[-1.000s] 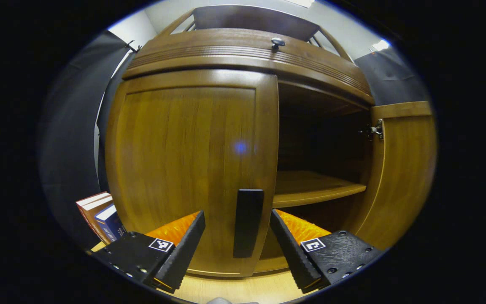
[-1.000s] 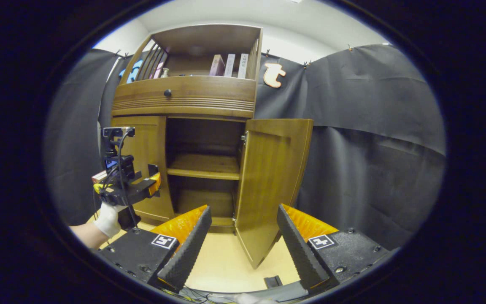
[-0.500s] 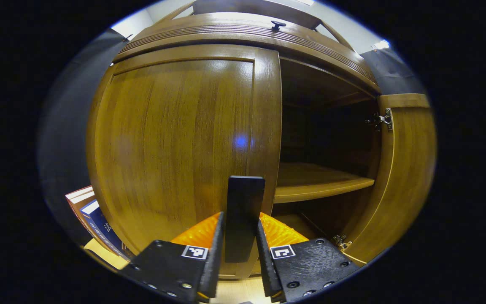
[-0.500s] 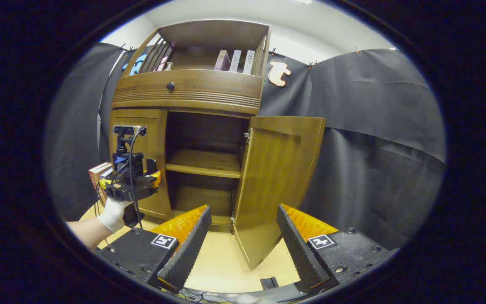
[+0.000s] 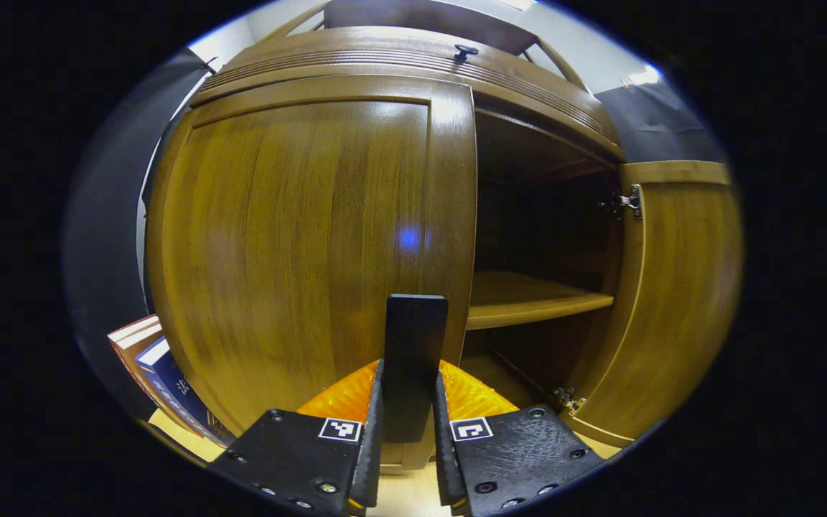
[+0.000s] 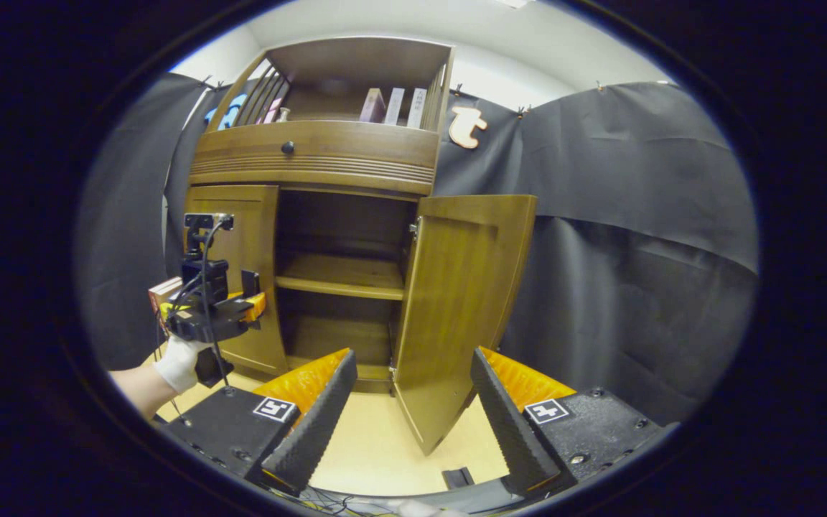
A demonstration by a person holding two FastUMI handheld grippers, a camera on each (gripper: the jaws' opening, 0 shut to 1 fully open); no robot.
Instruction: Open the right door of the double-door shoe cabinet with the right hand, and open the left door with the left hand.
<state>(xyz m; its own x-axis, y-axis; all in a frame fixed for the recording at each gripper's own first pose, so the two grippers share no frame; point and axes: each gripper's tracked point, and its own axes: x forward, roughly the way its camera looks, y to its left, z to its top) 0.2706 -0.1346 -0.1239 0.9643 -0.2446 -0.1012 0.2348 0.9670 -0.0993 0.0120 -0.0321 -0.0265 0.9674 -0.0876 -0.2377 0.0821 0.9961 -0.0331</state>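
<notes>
Black cloth (image 6: 636, 215) is hanging around the booth, and a light wooden floor (image 6: 377, 445) is lying in front of the brown wooden double-door shoe cabinet (image 6: 313, 165), which is standing against the cloth with a drawer front and an open book shelf above its two doors. In the right gripper view, the cabinet's right door (image 6: 460, 316) is standing swung well open on its hinges, exposing the dark interior and a horizontal wooden shelf board (image 6: 342, 276). The left door (image 5: 298, 251) is lying against the cabinet front or very nearly so; the views are not showing any clear gap. In the left gripper view, the left gripper (image 5: 408, 459) is sitting directly at the flat black vertical door handle (image 5: 413, 359) mounted near the left door's free edge, and its two fingers are pinching the lower part of that handle, one finger pressing on each side. In the right gripper view, the same gripper is appearing farther off at the left door, held by a hand in a white glove (image 6: 178, 362). The right gripper (image 6: 408, 420) is hovering apart from the cabinet, in front of the opened right door, with its fingers spread wide and nothing between them. A stack of leaning books (image 5: 162, 380) is standing just beside the cabinet's left side.
</notes>
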